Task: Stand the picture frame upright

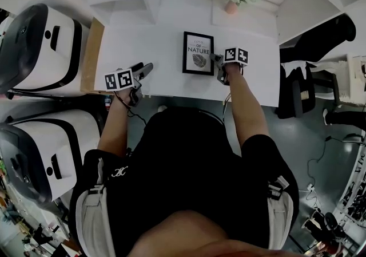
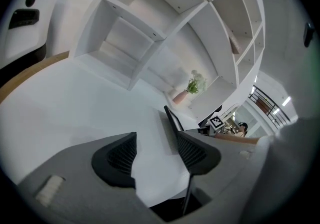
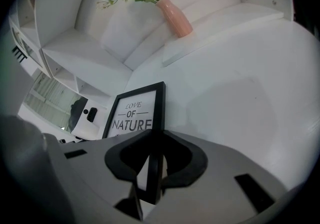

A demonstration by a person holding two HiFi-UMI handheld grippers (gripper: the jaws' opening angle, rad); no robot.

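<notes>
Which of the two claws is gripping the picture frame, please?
The right claw: its jaws clamp the picture frame; the left claw is open and empty.

Left gripper (image 1: 143, 70) pointing to two o'clock, jaws standing apart, right arm extending to twelve o'clock, right gripper (image 3: 155, 154) clamping picture frame (image 3: 131, 113) edge.

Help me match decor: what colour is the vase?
The vase is pink; it shows best in the right gripper view.

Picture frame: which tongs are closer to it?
Right. The right tongs grip the picture frame by its edge; the left tongs sit open, apart, off to its left.
</notes>
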